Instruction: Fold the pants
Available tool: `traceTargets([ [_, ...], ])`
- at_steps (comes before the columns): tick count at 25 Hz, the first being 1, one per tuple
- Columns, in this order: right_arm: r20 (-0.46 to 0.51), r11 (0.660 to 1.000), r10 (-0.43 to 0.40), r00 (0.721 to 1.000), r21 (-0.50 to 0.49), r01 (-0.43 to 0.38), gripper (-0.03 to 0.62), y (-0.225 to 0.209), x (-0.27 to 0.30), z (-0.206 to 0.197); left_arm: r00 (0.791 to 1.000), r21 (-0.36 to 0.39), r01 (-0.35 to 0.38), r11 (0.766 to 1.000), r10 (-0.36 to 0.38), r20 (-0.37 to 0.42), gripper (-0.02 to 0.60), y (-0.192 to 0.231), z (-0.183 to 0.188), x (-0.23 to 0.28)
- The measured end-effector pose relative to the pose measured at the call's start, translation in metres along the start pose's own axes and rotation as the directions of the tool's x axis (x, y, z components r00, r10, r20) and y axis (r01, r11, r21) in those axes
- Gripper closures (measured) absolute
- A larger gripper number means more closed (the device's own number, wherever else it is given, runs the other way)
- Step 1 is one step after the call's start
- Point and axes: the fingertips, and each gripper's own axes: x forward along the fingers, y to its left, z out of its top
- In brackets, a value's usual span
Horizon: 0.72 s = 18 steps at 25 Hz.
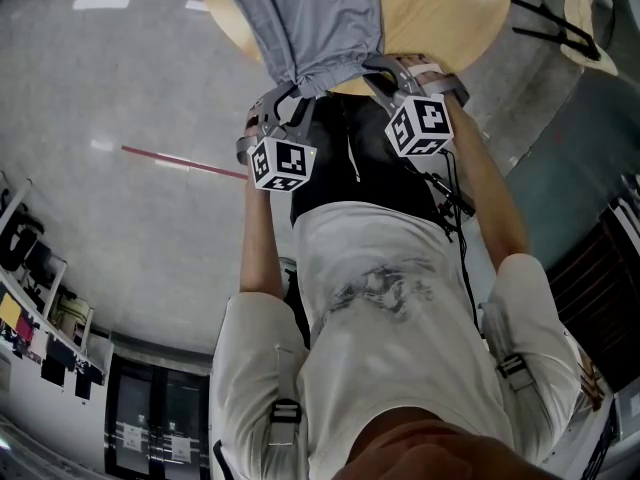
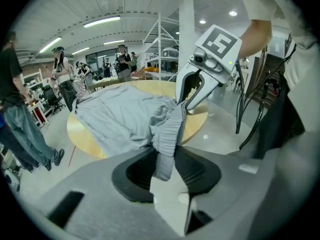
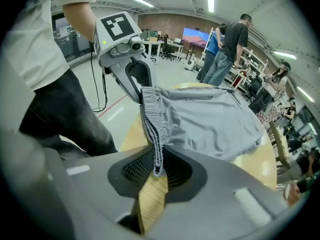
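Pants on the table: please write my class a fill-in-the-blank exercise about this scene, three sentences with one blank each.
1. The pants are ____ in colour.
2. The table under them is ____ in shape.
3. The left gripper and the right gripper are each shut on the pants' elastic ____.
Missing words: grey; round; waistband.

I stand at a round wooden tabletop (image 1: pixel 440 13) on a glossy grey floor (image 1: pixel 130 88), where a thin red line (image 1: pixel 185 162) runs. Across the room I see a white shelving rack (image 2: pixel 161 44) beside a white pillar (image 2: pixel 186 34), several people (image 2: pixel 62 76) standing, and a lit wall screen (image 3: pixel 196 35).
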Motion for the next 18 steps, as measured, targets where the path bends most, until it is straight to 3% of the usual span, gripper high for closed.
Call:
traceTargets([
  [7,0.004,1.000,0.003,1.000,0.021,-0.003,0.536,0.002,-0.010,0.001,0.999,-0.057,0.039,0.998,-0.038,0.017,0.456,-0.003,0.008,-0.006],
  [18,0.034,1.000,0.005,0.999,0.018,-0.006,0.536,0.008,-0.042,0.008,0.999,-0.091,0.038,0.995,-0.035,0.031,0.459,-0.015,0.029,-0.028],
])
